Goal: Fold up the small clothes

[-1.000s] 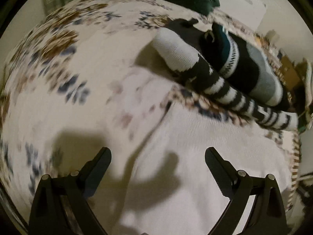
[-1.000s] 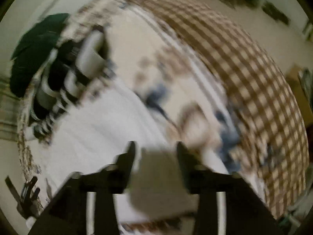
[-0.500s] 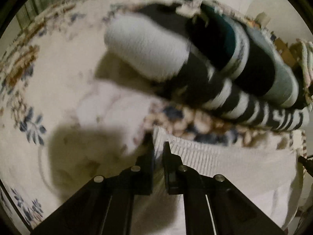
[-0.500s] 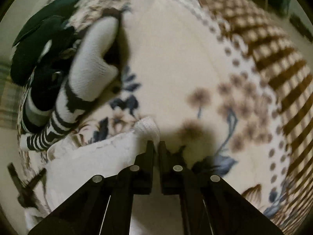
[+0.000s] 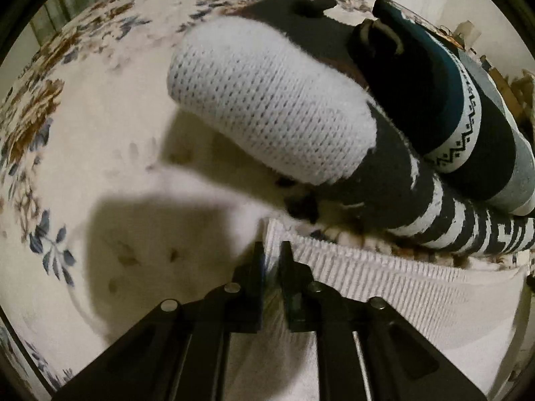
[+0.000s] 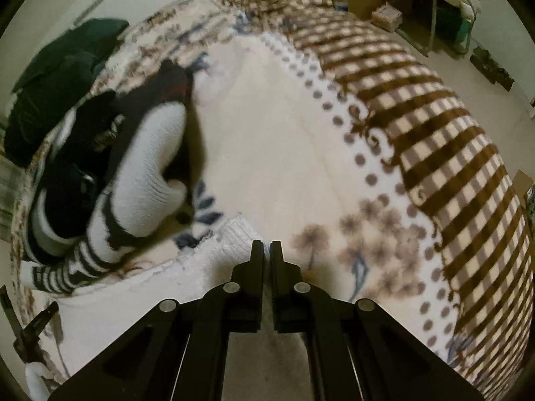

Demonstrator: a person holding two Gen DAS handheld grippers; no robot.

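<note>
Pinching one ribbed corner each, the left gripper [image 5: 273, 250] and right gripper [image 6: 266, 249] hold the white garment [image 5: 384, 287] on the floral blanket [image 5: 100, 140], its ribbed edge running crosswise between them; its near part is hidden under the grippers; just beyond lies a striped sock [image 5: 384, 173], with a dark patterned sock [image 5: 461, 107] behind.

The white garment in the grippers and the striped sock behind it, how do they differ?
The white garment is plain white with a ribbed edge; the striped sock has dark and white bands with a white toe. The garment lies spread flat, pinched at its corners by the left gripper and right gripper; the sock lies loose, ungripped, against other dark socks. Both are knit and rest on the floral blanket.
</note>
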